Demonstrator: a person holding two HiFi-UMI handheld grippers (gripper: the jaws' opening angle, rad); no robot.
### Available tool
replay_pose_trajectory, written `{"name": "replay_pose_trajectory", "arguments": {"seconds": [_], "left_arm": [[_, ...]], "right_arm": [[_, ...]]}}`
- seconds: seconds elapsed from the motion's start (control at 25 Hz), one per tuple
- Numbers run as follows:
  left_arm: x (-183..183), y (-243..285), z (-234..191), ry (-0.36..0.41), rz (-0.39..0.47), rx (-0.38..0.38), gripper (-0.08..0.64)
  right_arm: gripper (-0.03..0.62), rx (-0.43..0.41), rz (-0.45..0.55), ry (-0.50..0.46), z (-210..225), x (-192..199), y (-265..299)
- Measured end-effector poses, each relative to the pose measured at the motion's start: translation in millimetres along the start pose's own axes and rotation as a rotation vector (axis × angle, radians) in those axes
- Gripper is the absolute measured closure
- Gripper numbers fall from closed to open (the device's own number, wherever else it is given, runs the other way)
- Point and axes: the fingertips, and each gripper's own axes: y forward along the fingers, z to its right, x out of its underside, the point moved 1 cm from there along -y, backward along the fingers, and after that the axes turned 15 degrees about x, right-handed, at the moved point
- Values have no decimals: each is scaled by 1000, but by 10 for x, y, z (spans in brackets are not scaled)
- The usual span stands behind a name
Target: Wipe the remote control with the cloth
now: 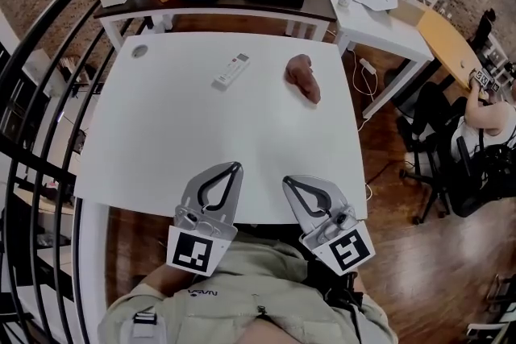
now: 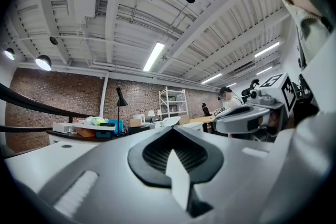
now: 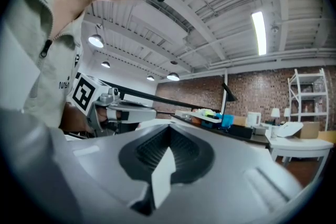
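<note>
**Opening stage: both tongs rest at the near edge and wiping has not begun.**
The left gripper (image 1: 234, 167) and right gripper (image 1: 287, 181) are both clenched and hold nothing. The remote control (image 1: 231, 70) lies on the far part of the white table (image 1: 161, 141). The bunched brown cloth (image 1: 303, 78) lies to its right, apart from it. The next move is probably to part one pair of jaws and reach far for the cloth.

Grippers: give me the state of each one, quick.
Left gripper: jaws closed, holding nothing.
Right gripper: jaws closed, holding nothing.
</note>
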Motion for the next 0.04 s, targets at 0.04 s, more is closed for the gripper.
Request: {"name": "replay_pose_trajectory", "arguments": {"seconds": [0.04], "left_arm": [[5, 9, -5, -4, 1, 0, 555]], "right_arm": [[591, 0, 1, 0, 10, -2, 3]]}}
